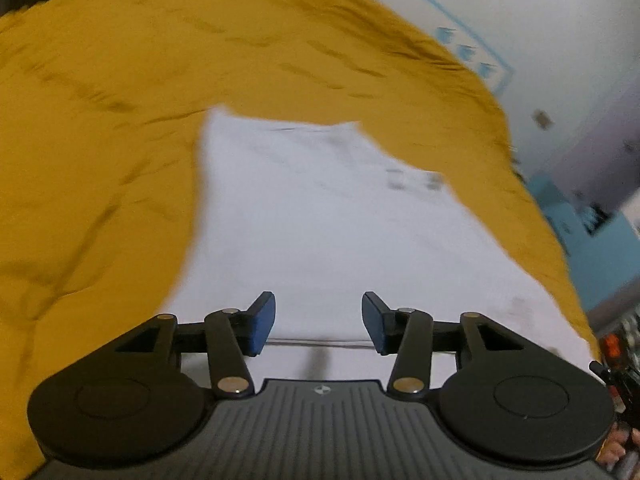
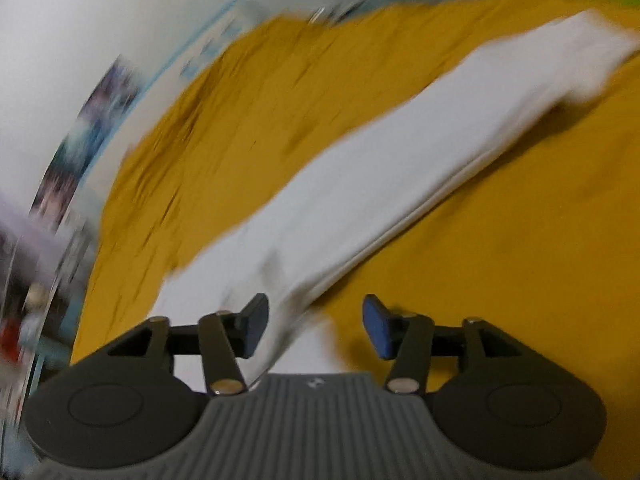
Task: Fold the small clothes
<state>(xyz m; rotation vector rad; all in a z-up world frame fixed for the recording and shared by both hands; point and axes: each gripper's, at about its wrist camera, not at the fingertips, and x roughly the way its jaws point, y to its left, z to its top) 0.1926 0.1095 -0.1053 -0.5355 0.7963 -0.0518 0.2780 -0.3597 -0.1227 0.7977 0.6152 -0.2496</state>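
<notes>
It looked like a home bedroom: a wrinkled mustard-yellow sheet (image 1: 120, 120) covered a wide soft surface, a pale wall (image 1: 560, 20) with blurred blue-edged posters (image 2: 100, 120) stood behind, and household clutter (image 2: 24, 320) crowded the lower left.

The left hand-held gripper (image 1: 319, 322) has a grey ribbed body with a small round emblem at its front edge, flanked by two large black discs with faint circular recesses. Black link arms run forward from silver rivets to two stubby fingers (image 1: 262, 322) faced with blue pads. At its right edge a black-and-orange part shows, too blurred to identify. The right hand-held gripper (image 2: 316, 330) is built the same: grey ribbed housing, black discs, silver rivets, black linkages, and fingers (image 2: 378, 330) with blue pads.
</notes>
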